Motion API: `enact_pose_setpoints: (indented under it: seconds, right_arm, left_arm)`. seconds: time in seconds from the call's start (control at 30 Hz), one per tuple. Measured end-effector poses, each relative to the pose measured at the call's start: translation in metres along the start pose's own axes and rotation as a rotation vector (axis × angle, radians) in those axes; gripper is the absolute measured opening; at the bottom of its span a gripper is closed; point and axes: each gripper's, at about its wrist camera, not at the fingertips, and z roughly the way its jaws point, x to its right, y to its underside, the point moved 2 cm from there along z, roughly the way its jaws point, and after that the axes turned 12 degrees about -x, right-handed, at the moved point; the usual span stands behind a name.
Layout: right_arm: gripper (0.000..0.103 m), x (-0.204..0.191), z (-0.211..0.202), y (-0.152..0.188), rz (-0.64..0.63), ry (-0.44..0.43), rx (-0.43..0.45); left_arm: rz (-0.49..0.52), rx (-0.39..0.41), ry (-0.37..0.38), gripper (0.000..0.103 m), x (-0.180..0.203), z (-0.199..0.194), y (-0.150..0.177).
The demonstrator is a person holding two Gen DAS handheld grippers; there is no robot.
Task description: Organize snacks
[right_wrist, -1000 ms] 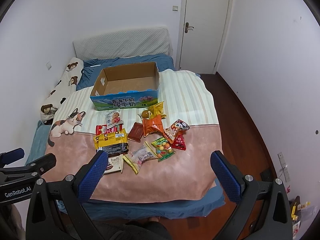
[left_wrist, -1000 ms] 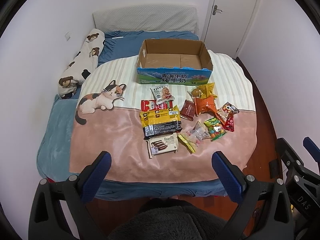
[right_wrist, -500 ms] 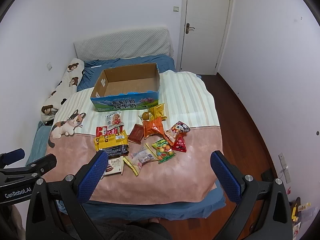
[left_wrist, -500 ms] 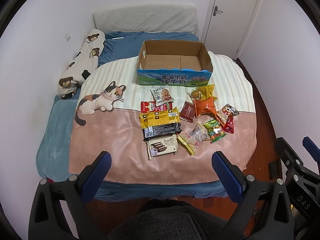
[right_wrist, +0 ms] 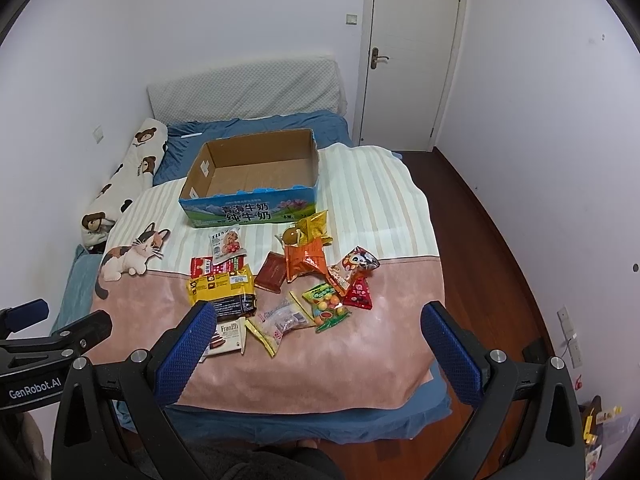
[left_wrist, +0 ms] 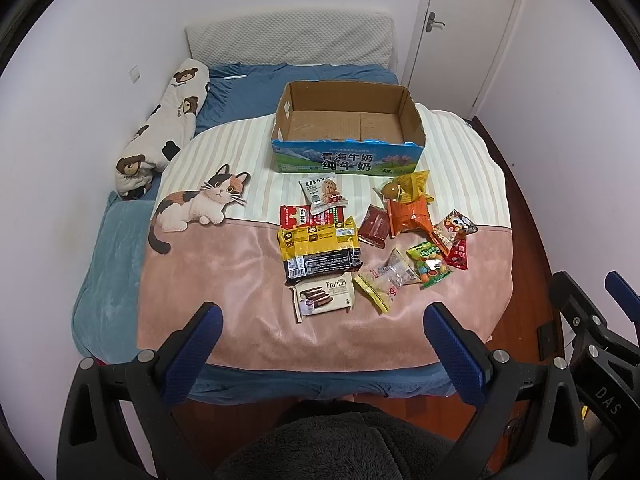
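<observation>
Hovering over the foot of the bed, left gripper [left_wrist: 320, 320] and right gripper [right_wrist: 316, 320] both spread wide and empty, nothing grabbed yet. Snacks scattered on the cat blanket [left_wrist: 224, 264] just in front of the empty cardboard box [left_wrist: 347, 160]. Probably all light and crinkly stuff: the Franzzi pack [left_wrist: 323, 297] and the yellow-black pack [left_wrist: 320, 250] look flat and fairly stiff, so best pinched by a long edge; the orange bag [left_wrist: 409, 217] and the green candy bag [left_wrist: 430, 264] look puffy and slippery (go for the crimped seam, not the belly). Red pack [left_wrist: 294, 216] half buried under its neighbours, small print unreadable, and the right wrist view loses part of the Franzzi pack behind a blue finger pad [right_wrist: 188, 344].
</observation>
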Motion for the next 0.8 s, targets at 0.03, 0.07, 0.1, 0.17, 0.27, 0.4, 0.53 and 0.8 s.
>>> enact_pose_setpoints:
  seconds: [0.03, 0.07, 0.1, 0.17, 0.27, 0.4, 0.53, 0.8]
  right_arm:
    - [0.103, 0.0013, 0.001, -0.0001, 0.001, -0.001, 0.0]
    - [0.103, 0.0009, 0.0009, -0.0002, 0.0, -0.001, 0.0]
    - [0.103, 0.0016, 0.002, -0.0009, 0.0, 0.0, 0.0]
    - [0.103, 0.0018, 0.0023, -0.0008, 0.001, -0.001, 0.0]
    - [0.103, 0.0022, 0.0031, -0.0021, 0.005, -0.001, 0.0]
    - [0.103, 0.0035, 0.0038, -0.0034, 0.006, 0.001, 0.0]
    - [0.103, 0.0038, 0.0045, -0.0028, 0.007, 0.003, 0.003]
    - [0.103, 0.0041, 0.0058, -0.0048, 0.008, -0.001, 0.004]
  left_arm:
    - [0.0, 0.0, 0.0, 0.103, -0.0001, 0.0, 0.0]
    - [0.0, 0.0, 0.001, 0.103, -0.0003, 0.0, 0.0001]
    - [0.0, 0.0, 0.001, 0.103, 0.0, 0.0, -0.0001]
    - [-0.001, 0.001, 0.001, 0.103, -0.0002, 0.0, 0.0001]
    - [0.0, 0.0, 0.001, 0.103, 0.0014, 0.0001, -0.002]
    - [-0.002, 0.0, 0.003, 0.103, 0.0017, 0.0003, -0.0022]
    - [-0.002, 0.001, 0.001, 0.103, 0.0037, 0.0, -0.0037]
    - [-0.001, -0.002, 0.001, 0.103, 0.0037, 0.0001, -0.0039]
